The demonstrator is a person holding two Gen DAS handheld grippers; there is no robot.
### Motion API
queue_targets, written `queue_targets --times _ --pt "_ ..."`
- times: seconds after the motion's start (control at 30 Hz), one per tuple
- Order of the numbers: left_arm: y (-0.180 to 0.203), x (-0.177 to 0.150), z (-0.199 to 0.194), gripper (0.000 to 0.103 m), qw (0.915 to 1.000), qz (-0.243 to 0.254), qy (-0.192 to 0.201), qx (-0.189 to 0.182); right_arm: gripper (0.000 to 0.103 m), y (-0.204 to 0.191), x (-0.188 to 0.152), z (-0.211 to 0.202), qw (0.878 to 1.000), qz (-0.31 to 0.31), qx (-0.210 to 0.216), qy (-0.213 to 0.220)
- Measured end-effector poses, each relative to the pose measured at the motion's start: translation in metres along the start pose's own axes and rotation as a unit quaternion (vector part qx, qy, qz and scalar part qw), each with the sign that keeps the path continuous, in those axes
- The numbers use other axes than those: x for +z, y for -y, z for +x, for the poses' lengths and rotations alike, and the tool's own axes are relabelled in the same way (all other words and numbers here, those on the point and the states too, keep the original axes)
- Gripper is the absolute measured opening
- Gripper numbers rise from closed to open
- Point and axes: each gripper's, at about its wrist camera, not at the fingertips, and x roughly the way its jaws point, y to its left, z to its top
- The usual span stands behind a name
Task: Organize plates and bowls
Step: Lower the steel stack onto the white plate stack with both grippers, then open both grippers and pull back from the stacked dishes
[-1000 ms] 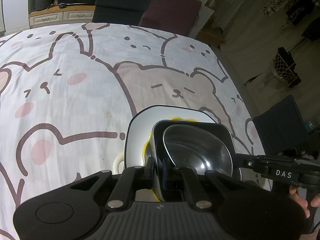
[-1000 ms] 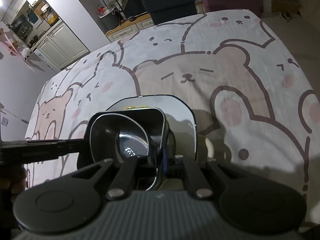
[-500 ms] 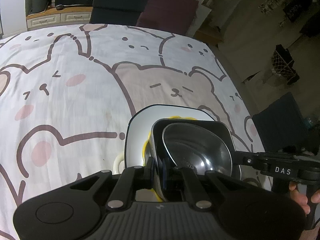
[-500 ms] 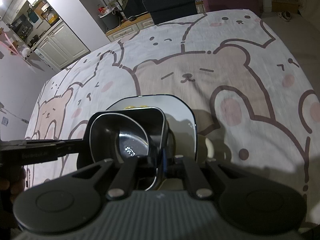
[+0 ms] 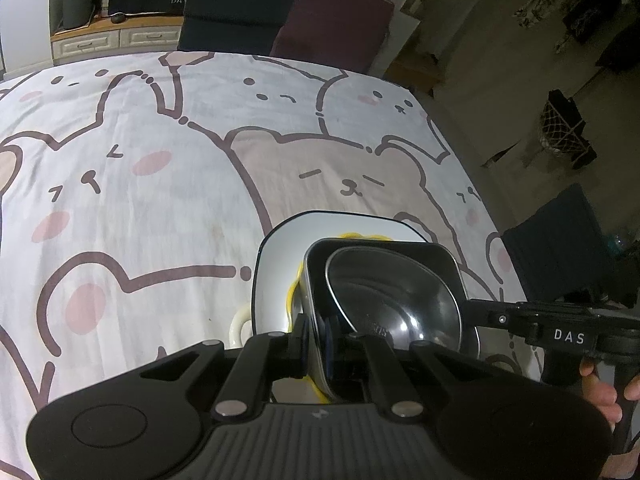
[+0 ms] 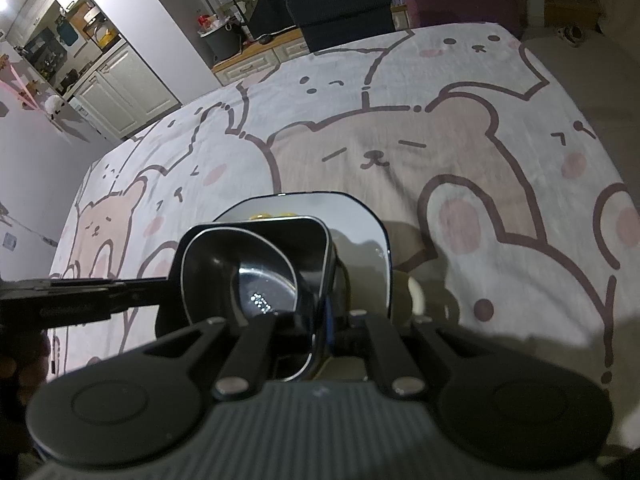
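Left gripper (image 5: 316, 336) clamped the near-left rim of the square dark bowl (image 5: 384, 288); right gripper (image 6: 328, 320) clamped its opposite rim; bowl sat over a white plate (image 5: 280, 264) on the bear-print bed (image 5: 140, 208).

The left gripper (image 5: 316, 344) fingertips are hidden: one behind the wall of the dark square bowl (image 5: 420, 256), the other inside it. The right gripper (image 6: 326, 320) fingertips are concealed the same way by that bowl's rim.

The yellow item (image 5: 294, 292) under the square bowl shows only as a thin edge; its type cannot be determined. The cream ring-shaped piece (image 5: 236, 322) beside the white plate (image 5: 276, 272) is mostly covered.

The person's hand (image 5: 604, 384) is cut off by the frame edge. The steel bowl's (image 5: 396, 300) stamped lettering is illegible.
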Motion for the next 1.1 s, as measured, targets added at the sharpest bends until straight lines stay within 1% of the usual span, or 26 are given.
queue_targets --times 0.4,0.5,0.63,0.7,0.73,0.77,0.8,0.83,0.87,0.9,0.93,0.97,1.0,1.03,1.07,1.1 --pt "0.001 -0.001 -0.005 0.007 1.0000 0.003 0.002 -0.003 0.011 0.001 0.000 -0.004 1.000 0.000 0.000 0.004" --pt "0.002 -0.002 -0.008 0.011 1.0000 0.003 0.004 -0.004 0.012 0.001 0.000 -0.006 1.000 0.000 0.000 0.005" --pt "0.004 -0.003 -0.012 0.012 0.9999 0.004 0.008 -0.005 0.012 0.002 0.001 -0.010 1.000 0.002 0.001 0.012" --pt "0.006 -0.003 -0.015 0.013 0.9999 0.006 0.011 -0.003 0.019 0.001 0.001 -0.014 1.000 0.002 -0.001 0.017" --pt "0.006 -0.003 -0.017 0.016 0.9999 0.007 0.014 -0.002 0.021 0.001 0.000 -0.016 1.000 0.000 -0.002 0.020" --pt "0.007 -0.003 -0.020 0.021 0.9998 0.007 0.017 -0.001 0.026 0.000 0.000 -0.018 1.000 -0.002 -0.004 0.023" --pt "0.007 -0.003 -0.022 0.023 0.9998 0.006 0.020 0.001 0.031 -0.001 0.000 -0.021 1.000 -0.004 -0.005 0.028" --pt "0.007 -0.004 -0.024 0.028 0.9997 0.006 0.022 0.002 0.034 -0.001 -0.001 -0.024 0.999 -0.005 -0.006 0.032" --pt "0.008 -0.005 -0.027 0.035 0.9997 0.005 0.026 0.004 0.040 -0.002 -0.001 -0.026 0.999 -0.005 -0.008 0.036" --pt "0.008 -0.005 -0.029 0.038 0.9996 0.004 0.028 0.006 0.044 -0.003 -0.002 -0.029 0.999 -0.007 -0.010 0.042" --pt "0.009 -0.006 -0.032 0.044 0.9994 0.003 0.032 0.008 0.045 -0.003 -0.003 -0.032 0.999 -0.009 -0.013 0.046" --pt "0.010 -0.007 -0.035 0.050 0.9993 0.003 0.036 0.010 0.050 -0.004 -0.004 -0.035 0.998 -0.013 -0.018 0.052" --pt "0.011 -0.008 -0.038 0.053 0.9990 0.004 0.042 0.013 0.055 -0.006 -0.005 -0.038 0.998 -0.016 -0.023 0.058" --pt "0.013 -0.009 -0.043 0.060 0.9986 0.005 0.049 0.016 0.056 -0.007 -0.006 -0.042 0.997 -0.019 -0.026 0.064" --pt "0.014 -0.010 -0.048 0.068 0.9982 0.006 0.057 0.018 0.060 -0.009 -0.008 -0.045 0.997 -0.022 -0.029 0.070" --pt "0.016 -0.012 -0.052 0.072 0.9976 0.008 0.065 0.021 0.067 -0.009 -0.008 -0.048 0.996 -0.024 -0.030 0.074"
